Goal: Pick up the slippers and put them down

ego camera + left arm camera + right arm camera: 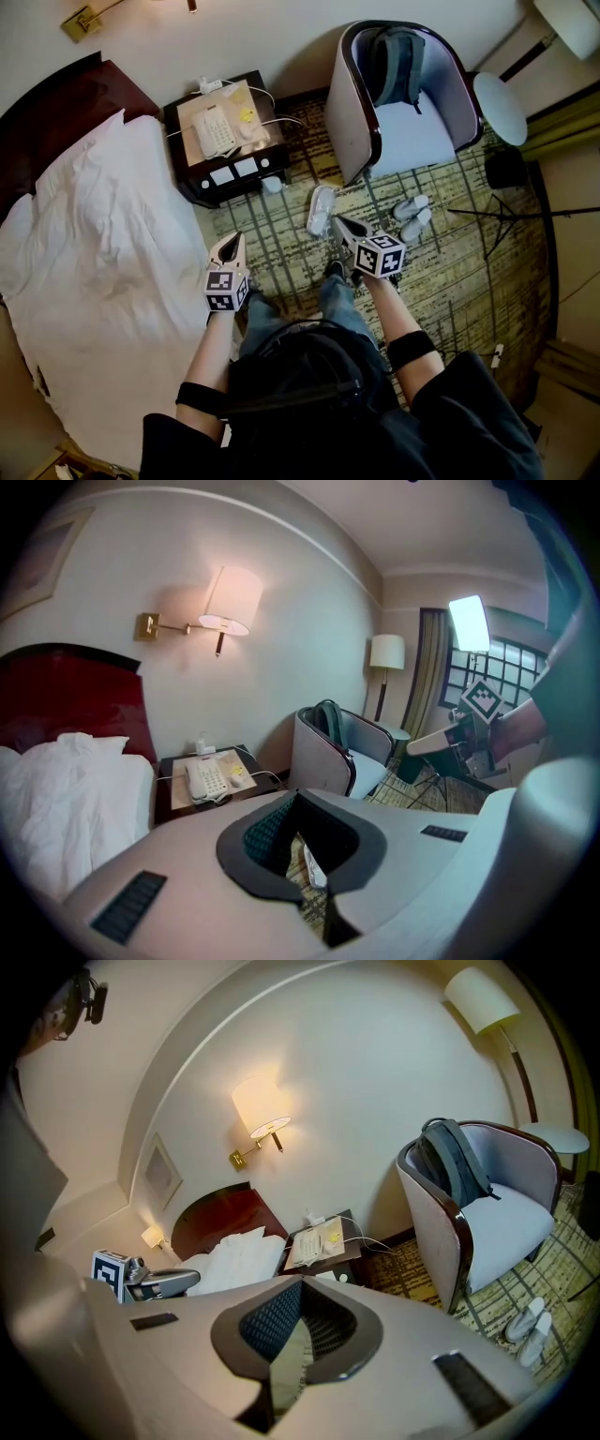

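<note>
Left gripper [235,238]: jaws closed tight, nothing held. Single white slipper [321,209] lies on the carpet [450,272] beyond the nightstand's [225,173] corner. Right gripper [340,222]: jaws closed, empty. Pair of slippers [412,217] by the chair [403,131] (well apart from the single one).

Risk: closed jaws would only shove a slipper, and thin soles may slip out.

The bed [94,234] lies at left, with the counter [225,173] beside its head bearing a telephone [214,129]. Right of the counter stands an armchair [412,131] with a backpack [394,56] in it. Slippers [412,217] lie on the carpet [450,272] before the armchair.
</note>
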{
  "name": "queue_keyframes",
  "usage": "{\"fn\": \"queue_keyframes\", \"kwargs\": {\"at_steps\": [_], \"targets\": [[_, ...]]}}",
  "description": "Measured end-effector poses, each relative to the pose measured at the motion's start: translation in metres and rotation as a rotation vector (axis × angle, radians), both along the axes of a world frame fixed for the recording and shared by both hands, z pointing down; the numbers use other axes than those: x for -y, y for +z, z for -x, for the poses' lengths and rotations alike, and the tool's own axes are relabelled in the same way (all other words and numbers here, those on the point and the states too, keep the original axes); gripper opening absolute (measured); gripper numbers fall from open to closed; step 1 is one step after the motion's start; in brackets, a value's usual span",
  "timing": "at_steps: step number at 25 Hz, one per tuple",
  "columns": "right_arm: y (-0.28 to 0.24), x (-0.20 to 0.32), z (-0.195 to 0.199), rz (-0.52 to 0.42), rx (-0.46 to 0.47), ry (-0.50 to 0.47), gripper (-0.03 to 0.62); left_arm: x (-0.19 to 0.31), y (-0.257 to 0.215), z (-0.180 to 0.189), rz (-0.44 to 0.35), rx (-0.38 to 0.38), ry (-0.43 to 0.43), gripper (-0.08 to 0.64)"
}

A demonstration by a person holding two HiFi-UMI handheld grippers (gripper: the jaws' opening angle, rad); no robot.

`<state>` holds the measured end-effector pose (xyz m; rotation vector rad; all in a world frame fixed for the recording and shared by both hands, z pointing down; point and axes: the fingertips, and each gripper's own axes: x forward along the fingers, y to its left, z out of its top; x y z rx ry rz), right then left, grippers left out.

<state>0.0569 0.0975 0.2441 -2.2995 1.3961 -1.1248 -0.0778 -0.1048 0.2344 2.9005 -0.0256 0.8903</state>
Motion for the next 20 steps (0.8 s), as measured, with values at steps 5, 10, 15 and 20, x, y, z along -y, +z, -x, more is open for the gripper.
{"fn": "queue_keyframes", "kwargs": {"at_steps": [5,10,15,20], "targets": [[0.003,0.003,0.003,-0.006,0.004,-0.046,0.001,-0.004,0.002,0.006,-0.014,0.018,-0.023,0.006],[0.009,0.003,0.009,-0.006,0.012,-0.125,0.001,-0.012,0.003,0.005,-0.024,0.017,-0.040,0.006],[0.028,0.011,0.010,0.028,0.000,-0.079,0.001,-0.012,0.026,0.001,0.004,0.056,0.063,0.006],[0.055,0.012,0.001,0.057,-0.013,-0.004,0.001,-0.002,0.067,-0.015,0.072,0.102,0.103,0.006]]}}
